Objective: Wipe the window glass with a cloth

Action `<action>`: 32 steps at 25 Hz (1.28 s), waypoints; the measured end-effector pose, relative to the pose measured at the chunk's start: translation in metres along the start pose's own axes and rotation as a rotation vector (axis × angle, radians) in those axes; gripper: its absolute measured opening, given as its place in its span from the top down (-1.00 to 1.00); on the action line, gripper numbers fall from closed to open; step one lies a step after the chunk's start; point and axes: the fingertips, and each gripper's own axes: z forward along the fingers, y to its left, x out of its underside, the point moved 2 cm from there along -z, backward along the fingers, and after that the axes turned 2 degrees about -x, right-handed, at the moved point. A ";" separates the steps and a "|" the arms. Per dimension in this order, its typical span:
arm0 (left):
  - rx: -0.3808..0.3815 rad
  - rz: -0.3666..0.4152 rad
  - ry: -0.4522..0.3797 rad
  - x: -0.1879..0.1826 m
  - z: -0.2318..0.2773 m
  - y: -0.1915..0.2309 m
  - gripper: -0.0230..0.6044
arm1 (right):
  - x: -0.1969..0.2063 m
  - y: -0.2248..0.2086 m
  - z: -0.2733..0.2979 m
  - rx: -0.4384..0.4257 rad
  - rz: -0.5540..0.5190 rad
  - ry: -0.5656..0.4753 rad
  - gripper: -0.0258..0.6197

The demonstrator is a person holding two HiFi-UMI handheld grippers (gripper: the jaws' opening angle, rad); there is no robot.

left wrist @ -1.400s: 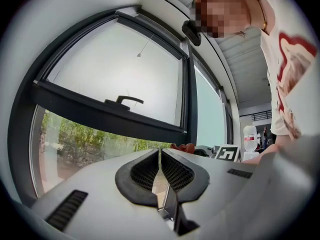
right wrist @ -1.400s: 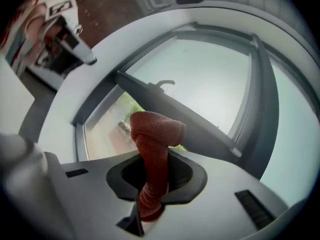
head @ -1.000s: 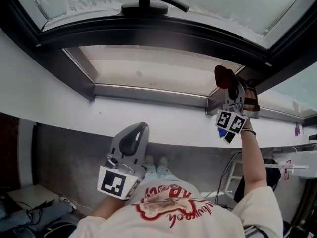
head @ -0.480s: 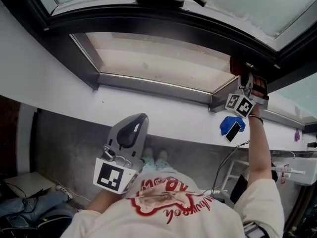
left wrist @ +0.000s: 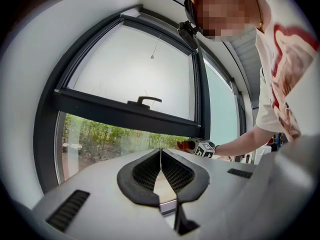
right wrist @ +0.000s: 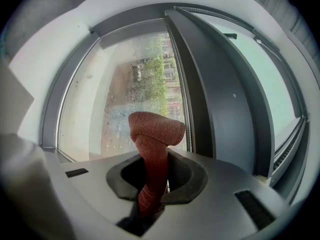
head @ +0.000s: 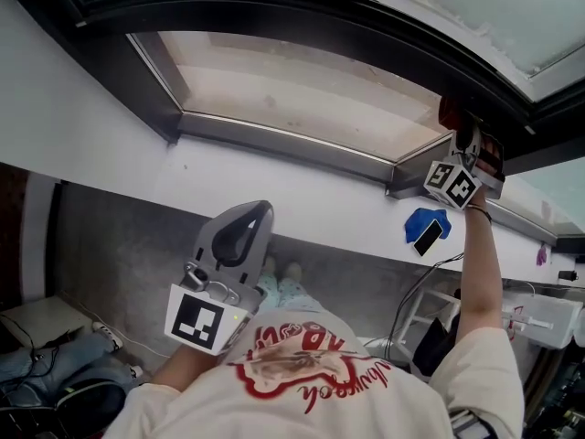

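My right gripper point(head: 464, 144) is raised at the lower window pane's point(head: 302, 94) right corner, shut on a red cloth point(head: 450, 112). In the right gripper view the cloth point(right wrist: 155, 129) stands up rolled between the jaws of the right gripper point(right wrist: 157, 156), close to the spotted glass point(right wrist: 125, 89); whether it touches the glass I cannot tell. My left gripper point(head: 245, 243) hangs low near my chest, shut with nothing in it. Seen from the left gripper point(left wrist: 161, 156), the right gripper point(left wrist: 201, 147) sits at the bottom right of the glass point(left wrist: 115, 134).
A dark frame post point(right wrist: 220, 94) runs right of the pane. A window handle point(left wrist: 144, 101) sits on the upper sash. On the white sill point(head: 137, 176) lies a blue thing with a black phone point(head: 426, 230). Bags and cables point(head: 55, 373) lie on the floor at left.
My right gripper has carried the red cloth to the right, along the pane toward its right corner. The head view has tilted down. The left gripper has barely moved.
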 end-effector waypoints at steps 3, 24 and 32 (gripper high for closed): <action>-0.013 -0.036 0.016 0.005 0.001 0.005 0.86 | 0.000 0.002 0.005 0.004 0.006 0.017 0.70; 0.031 -0.018 0.030 0.013 0.010 0.011 0.86 | -0.001 0.045 0.017 -0.090 0.103 0.061 0.70; 0.029 -0.055 0.031 0.018 0.061 -0.024 0.86 | -0.008 0.105 0.027 -0.189 0.093 0.020 0.70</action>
